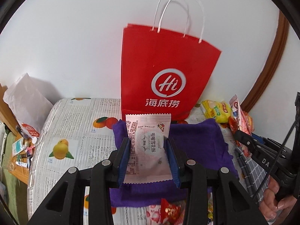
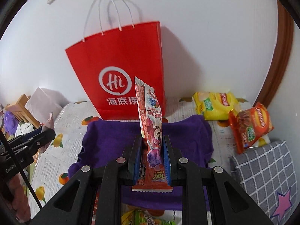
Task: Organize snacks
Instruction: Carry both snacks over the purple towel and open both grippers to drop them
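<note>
The right gripper [image 2: 152,150] is clamped on a tall red candy packet [image 2: 151,131], which stands upright between the blue pads [image 2: 166,161]. Behind it a red paper bag [image 2: 116,65] with white handles leans against the wall. A purple cloth [image 2: 112,136] lies on the fruit-print table cover [image 2: 73,116]. To the right sit a yellow snack pack [image 2: 215,105] and an orange snack pack [image 2: 251,125], touching. At the left edge, what appears to be the left gripper [image 2: 33,140] shows partly.
</note>
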`<state>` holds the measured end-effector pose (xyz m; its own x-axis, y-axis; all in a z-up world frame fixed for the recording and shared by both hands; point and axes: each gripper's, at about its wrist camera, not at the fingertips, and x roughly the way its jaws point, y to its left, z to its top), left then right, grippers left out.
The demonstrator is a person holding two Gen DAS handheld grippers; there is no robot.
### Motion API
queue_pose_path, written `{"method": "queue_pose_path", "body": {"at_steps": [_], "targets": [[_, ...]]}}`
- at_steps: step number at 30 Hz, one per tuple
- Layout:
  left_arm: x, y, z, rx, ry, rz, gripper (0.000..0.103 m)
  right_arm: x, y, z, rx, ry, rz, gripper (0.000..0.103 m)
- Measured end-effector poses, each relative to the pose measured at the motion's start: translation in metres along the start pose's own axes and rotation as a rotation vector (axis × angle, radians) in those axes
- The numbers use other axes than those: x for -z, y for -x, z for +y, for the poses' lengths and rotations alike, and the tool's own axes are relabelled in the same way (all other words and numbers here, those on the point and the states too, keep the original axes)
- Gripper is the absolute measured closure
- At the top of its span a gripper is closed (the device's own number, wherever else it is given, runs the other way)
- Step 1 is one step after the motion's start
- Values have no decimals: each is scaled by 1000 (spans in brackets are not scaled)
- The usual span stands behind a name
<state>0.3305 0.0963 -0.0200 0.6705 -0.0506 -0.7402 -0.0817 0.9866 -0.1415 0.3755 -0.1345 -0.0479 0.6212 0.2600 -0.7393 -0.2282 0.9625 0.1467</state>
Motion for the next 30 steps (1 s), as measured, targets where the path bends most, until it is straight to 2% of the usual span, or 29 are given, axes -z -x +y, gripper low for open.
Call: {"method": "queue_pose_path", "body": {"at_steps": [9,18,23,27,30], "targets": [[0,-49,5,-64,-3,53,66,-7,-44,-29,13,-24,59,82],[3,-76,12,-77,7,89,66,0,-67,-63,49,-48,156,82],[6,-83,14,-61,16,106,66,6,-85,-65,30,-48,213,81],[8,-90,17,-112,7,99,66,12,-101,-64,29,-59,271,81],[11,-100,19,-106,13,126,66,16,-110,-63,37,-58,297,81]]}}
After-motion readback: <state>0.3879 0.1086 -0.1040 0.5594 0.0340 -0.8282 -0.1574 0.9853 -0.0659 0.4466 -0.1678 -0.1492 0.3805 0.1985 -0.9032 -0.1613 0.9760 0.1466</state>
